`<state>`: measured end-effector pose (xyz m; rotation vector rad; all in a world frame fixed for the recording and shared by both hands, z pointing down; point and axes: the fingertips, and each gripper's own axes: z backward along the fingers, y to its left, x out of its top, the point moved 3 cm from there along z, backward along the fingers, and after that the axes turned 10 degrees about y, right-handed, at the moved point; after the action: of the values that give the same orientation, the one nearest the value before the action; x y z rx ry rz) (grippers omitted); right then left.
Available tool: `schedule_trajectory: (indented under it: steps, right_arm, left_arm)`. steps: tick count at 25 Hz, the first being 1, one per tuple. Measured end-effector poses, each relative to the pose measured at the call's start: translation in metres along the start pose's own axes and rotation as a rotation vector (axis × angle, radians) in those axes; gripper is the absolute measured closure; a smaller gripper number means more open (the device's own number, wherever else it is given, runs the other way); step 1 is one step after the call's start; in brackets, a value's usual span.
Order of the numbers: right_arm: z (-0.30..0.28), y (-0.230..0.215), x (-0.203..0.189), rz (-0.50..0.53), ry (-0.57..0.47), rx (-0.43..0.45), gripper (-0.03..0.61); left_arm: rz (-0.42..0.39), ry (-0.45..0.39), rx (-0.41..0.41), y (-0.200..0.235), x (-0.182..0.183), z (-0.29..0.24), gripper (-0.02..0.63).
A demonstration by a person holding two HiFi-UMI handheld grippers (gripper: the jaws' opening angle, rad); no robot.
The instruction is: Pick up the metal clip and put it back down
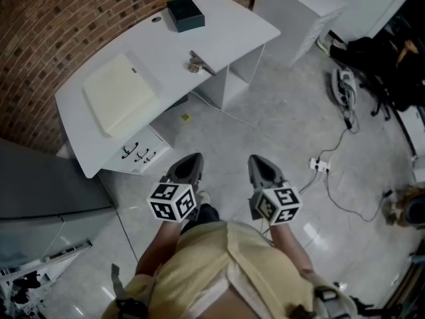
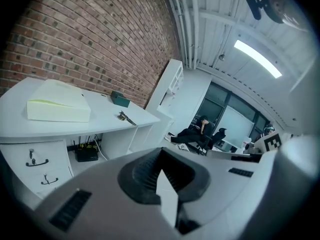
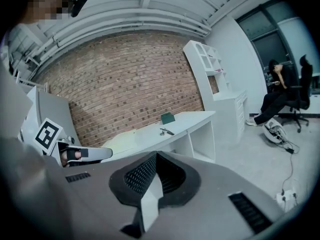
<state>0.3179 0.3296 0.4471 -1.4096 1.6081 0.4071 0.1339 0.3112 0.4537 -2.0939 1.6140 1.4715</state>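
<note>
The left gripper (image 1: 192, 158) and right gripper (image 1: 257, 159) hang close to the person's body, each with its jaws pressed together on nothing, well apart from the white desk (image 1: 232, 25). The metal clip (image 1: 196, 64) lies near the desk's front edge, nearer the person than the dark box (image 1: 185, 13). To pick it up cleanly, one gripper should probably approach, spread its jaws before descending, and straddle the clip squarely.

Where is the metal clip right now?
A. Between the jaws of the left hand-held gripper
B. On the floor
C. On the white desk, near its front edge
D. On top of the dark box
C: the clip lies on the desk near its front edge, apart from the box.
</note>
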Motion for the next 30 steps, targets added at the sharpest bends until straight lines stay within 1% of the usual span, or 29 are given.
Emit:
schedule_trajectory:
  steps: [2, 3, 5, 7, 11, 13, 16, 19, 20, 23, 26, 30]
  right_arm:
    - [-0.01, 0.008, 0.005, -0.018, -0.015, 0.026, 0.574]
    - [-0.016, 0.012, 0.006, -0.008, -0.014, 0.032, 0.574]
    - [-0.028, 0.021, 0.011, 0.008, -0.006, 0.034, 0.574]
    - [-0.038, 0.033, 0.017, -0.002, 0.001, 0.038, 0.574]
    - [-0.057, 0.043, 0.019, 0.032, 0.011, 0.027, 0.574]
    - [-0.067, 0.048, 0.02, 0.034, 0.005, 0.029, 0.574]
    - [-0.078, 0.052, 0.025, 0.063, -0.009, 0.005, 0.574]
    - [-0.09, 0.059, 0.032, 0.082, -0.011, 0.0, 0.574]
    - [-0.093, 0.061, 0.034, 0.087, -0.005, 0.001, 0.574]
    - [-0.103, 0.059, 0.037, 0.098, 0.011, 0.001, 0.574]
    - [-0.12, 0.05, 0.043, 0.099, 0.015, 0.007, 0.574]
    - [-0.146, 0.041, 0.059, 0.118, 0.018, 0.038, 0.574]
  left_arm:
    - [0.008, -0.009, -0.006, 0.009, 0.006, 0.001, 0.611]
    - [0.009, -0.011, -0.003, 0.015, 0.009, 0.001, 0.611]
    - [0.006, -0.015, 0.007, 0.028, 0.015, 0.003, 0.611]
    - [0.007, -0.022, 0.011, 0.039, 0.019, 0.005, 0.611]
    - [0.024, -0.032, 0.012, 0.06, 0.026, 0.01, 0.611]
    - [0.034, -0.03, 0.001, 0.069, 0.029, 0.011, 0.611]
    - [0.049, -0.027, -0.035, 0.08, 0.036, 0.011, 0.611]
    - [0.091, -0.032, -0.062, 0.093, 0.044, 0.006, 0.609]
    - [0.112, -0.035, -0.068, 0.097, 0.047, 0.004, 0.604]
    - [0.165, -0.048, -0.085, 0.103, 0.055, -0.005, 0.536]
    - [0.194, -0.059, -0.086, 0.105, 0.065, -0.015, 0.507]
    - [0.236, -0.067, -0.067, 0.115, 0.079, -0.032, 0.492]
